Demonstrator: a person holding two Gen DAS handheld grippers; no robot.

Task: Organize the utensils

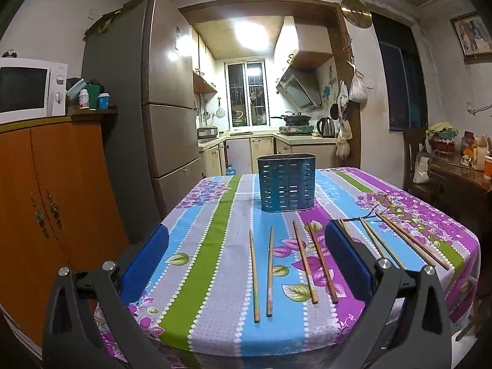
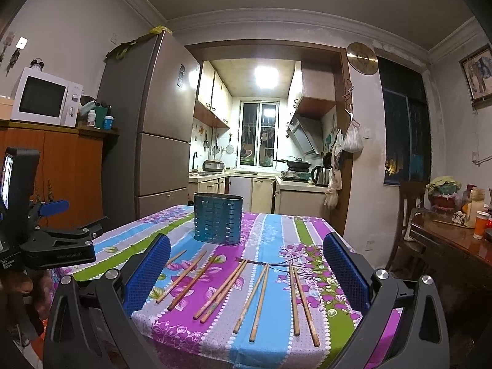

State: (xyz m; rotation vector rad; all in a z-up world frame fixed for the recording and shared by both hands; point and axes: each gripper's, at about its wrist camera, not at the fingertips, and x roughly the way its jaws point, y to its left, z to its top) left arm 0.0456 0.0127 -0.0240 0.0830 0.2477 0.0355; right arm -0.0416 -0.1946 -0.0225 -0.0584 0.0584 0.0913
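At the bottom of the left wrist view the left gripper (image 1: 246, 258) is hovering over the near table edge, its blue-padded fingers (image 1: 147, 264) spread wide and pinching nothing. In the right wrist view the right gripper (image 2: 246, 264) is hanging likewise, fingers (image 2: 344, 270) spread wide apart and empty. Between and beyond them the chopsticks (image 2: 215, 289) are lying loosely in pairs across the middle of the flowered tablecloth (image 1: 209, 261), fanning toward the frame's right. Farther up, near the centre, the blue perforated utensil holder (image 1: 286, 183) is standing upright on the cloth, apart from the chopsticks. Behind it the fridge (image 1: 166, 92) is filling the upper left.
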